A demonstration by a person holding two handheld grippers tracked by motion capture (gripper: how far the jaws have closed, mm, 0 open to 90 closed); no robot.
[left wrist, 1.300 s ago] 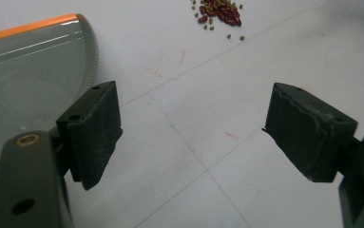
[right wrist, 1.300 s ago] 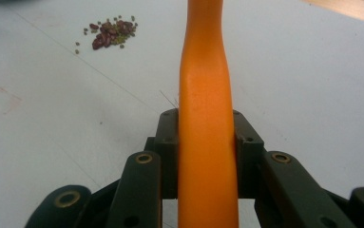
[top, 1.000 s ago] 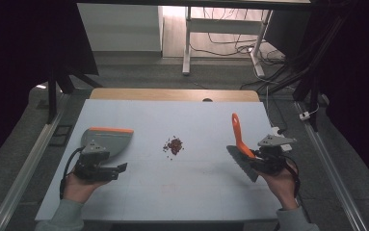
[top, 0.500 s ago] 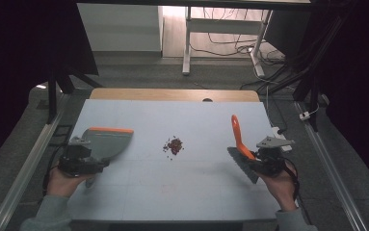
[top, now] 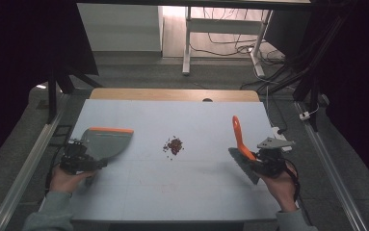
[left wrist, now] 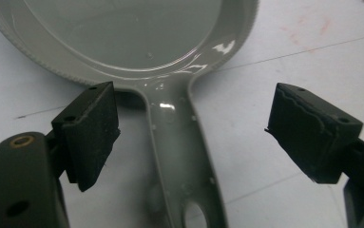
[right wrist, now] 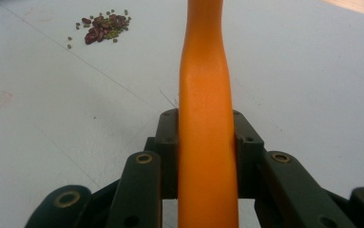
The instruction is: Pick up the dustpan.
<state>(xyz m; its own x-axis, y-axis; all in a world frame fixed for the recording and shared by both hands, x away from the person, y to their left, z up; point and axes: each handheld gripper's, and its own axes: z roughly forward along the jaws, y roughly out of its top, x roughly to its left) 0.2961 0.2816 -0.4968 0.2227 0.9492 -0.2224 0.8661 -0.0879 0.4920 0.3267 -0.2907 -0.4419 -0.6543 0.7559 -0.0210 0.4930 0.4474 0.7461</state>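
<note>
Left gripper view: left gripper [left wrist: 194, 137] open, jaws straddling the grey dustpan handle [left wrist: 184, 156], axis running straight ahead. Dustpan [top: 106, 142] near the table's left edge. Right gripper [top: 264, 161] clamps the orange brush handle [right wrist: 207, 118].

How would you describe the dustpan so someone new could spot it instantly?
Start at the pale blue table top and look to its left side, near the left gripper. The dustpan lies flat there, its handle between that gripper's open jaws. It is the only grey scoop with an orange front lip, unlike the orange-handled brush opposite.
</note>
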